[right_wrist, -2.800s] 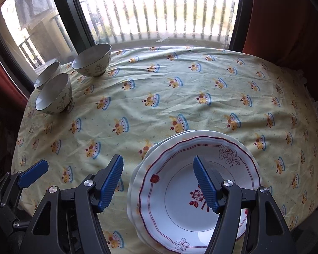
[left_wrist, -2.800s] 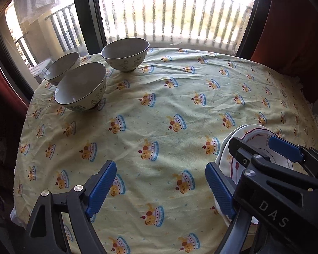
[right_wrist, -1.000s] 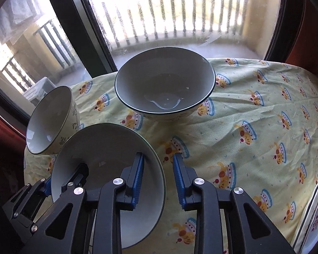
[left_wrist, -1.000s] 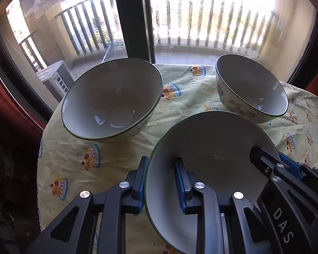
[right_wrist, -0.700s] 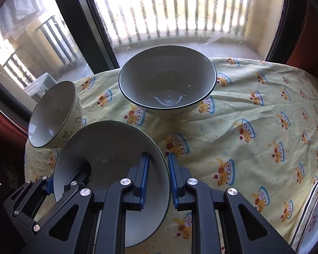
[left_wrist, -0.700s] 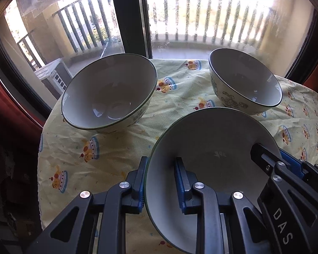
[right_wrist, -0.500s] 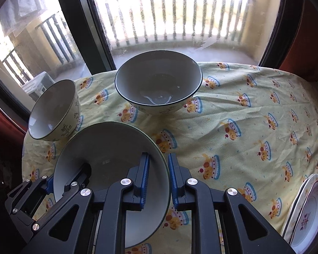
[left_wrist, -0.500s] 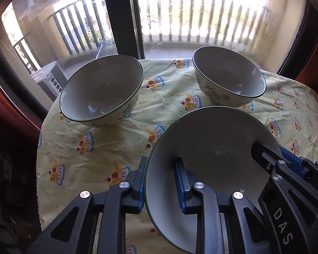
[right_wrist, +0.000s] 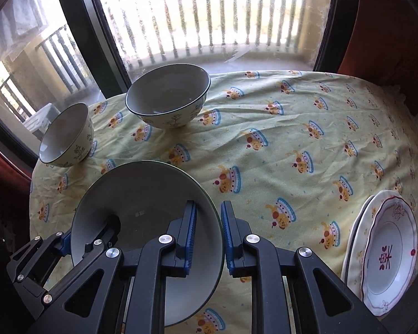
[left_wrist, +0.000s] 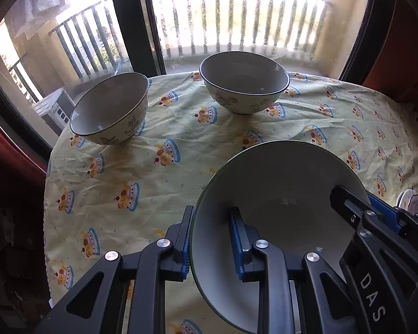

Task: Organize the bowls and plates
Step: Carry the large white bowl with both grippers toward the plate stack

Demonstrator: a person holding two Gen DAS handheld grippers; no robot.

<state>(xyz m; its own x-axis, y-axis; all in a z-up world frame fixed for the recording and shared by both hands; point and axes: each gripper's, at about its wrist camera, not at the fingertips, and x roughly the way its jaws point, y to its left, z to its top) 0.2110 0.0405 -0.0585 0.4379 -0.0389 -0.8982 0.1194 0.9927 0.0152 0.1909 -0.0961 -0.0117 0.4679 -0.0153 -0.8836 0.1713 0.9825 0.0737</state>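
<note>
Both grippers hold one white bowl with a dark green rim (left_wrist: 278,194) above the table. My left gripper (left_wrist: 210,243) is shut on its left rim, one finger inside and one outside. My right gripper (right_wrist: 207,236) is shut on its right rim; the bowl also shows in the right wrist view (right_wrist: 142,203). Two more matching bowls stand on the cloth at the far left: one (left_wrist: 111,112) near the table's left edge and one (left_wrist: 243,85) by the window. A stack of red-trimmed floral plates (right_wrist: 387,247) lies at the right edge.
The round table has a yellow cloth (right_wrist: 292,144) with a cake print. A window with a dark frame (left_wrist: 150,22) and a balcony railing lie just beyond the far edge. A red curtain (right_wrist: 390,27) hangs at the right.
Both grippers closed on the near bowl's rim, then lifted it and drew it back toward me. The two other bowls now look smaller and farther, and the plates have come into the right view.
</note>
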